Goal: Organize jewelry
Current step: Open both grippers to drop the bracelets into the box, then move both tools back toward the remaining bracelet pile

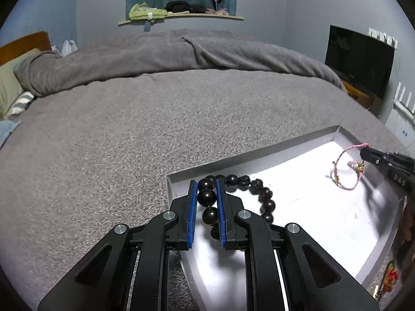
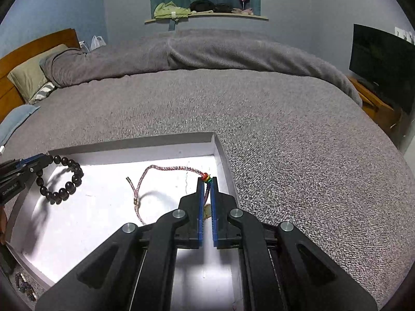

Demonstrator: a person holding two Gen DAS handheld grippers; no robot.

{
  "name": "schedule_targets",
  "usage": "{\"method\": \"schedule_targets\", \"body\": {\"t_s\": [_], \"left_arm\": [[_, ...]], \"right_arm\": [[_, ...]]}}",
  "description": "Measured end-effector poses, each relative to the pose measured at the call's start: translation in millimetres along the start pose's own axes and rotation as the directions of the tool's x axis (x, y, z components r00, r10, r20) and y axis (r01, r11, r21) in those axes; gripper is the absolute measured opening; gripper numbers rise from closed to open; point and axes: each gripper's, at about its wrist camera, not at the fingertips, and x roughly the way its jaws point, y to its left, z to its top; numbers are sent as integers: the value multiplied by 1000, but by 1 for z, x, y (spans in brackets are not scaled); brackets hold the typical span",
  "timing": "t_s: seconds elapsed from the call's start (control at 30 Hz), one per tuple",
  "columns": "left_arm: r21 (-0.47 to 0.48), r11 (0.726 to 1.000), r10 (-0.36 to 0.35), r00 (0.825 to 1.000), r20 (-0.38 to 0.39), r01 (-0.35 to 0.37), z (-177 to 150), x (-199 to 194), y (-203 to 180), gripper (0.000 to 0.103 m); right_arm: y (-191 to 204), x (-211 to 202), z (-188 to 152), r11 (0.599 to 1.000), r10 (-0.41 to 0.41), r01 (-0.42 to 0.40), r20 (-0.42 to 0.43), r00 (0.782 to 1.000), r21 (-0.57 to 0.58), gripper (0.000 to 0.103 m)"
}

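A shallow white tray (image 1: 298,140) lies on the grey bed. My left gripper (image 1: 206,182) is shut on a dark beaded bracelet (image 1: 259,190) and holds it over the tray's left end; the bracelet also shows in the right wrist view (image 2: 68,185). My right gripper (image 2: 207,180) is shut on a pink braided cord bracelet (image 2: 166,168) near its coloured beads, over the tray's (image 2: 129,142) right end. In the left wrist view the right gripper (image 1: 363,153) holds that cord bracelet (image 1: 342,171) hanging in a loop.
The tray rests on a grey blanket (image 1: 129,129) covering the bed. More jewelry lies on the blanket beside the tray: a red and gold piece (image 1: 389,277) and a beaded piece (image 2: 24,286). Pillows (image 2: 33,75), a TV (image 2: 381,59) and a window shelf (image 2: 207,15) are far off.
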Motion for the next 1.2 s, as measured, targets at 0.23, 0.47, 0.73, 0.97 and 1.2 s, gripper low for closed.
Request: {"method": "schedule_targets", "body": {"t_s": [0.23, 0.47, 0.73, 0.97, 1.2], "left_arm": [[12, 1000, 15, 1000, 2, -15, -2, 1, -2, 23], [18, 1000, 15, 1000, 25, -16, -3, -4, -6, 34], [14, 1000, 12, 998, 59, -13, -1, -12, -9, 63], [-27, 999, 31, 996, 85, -28, -1, -28, -9, 84], [-53, 996, 83, 993, 86, -78, -13, -48, -11, 93]], "right_arm": [[-1, 4, 3, 1000, 6, -6, 4, 1000, -1, 5], [0, 2, 3, 1000, 29, -29, 31, 999, 0, 26], [-8, -17, 7, 998, 42, -47, 109, 993, 43, 60], [-9, -33, 8, 997, 39, -48, 135, 990, 60, 93], [-6, -51, -6, 998, 27, -35, 138, 990, 55, 97]]}}
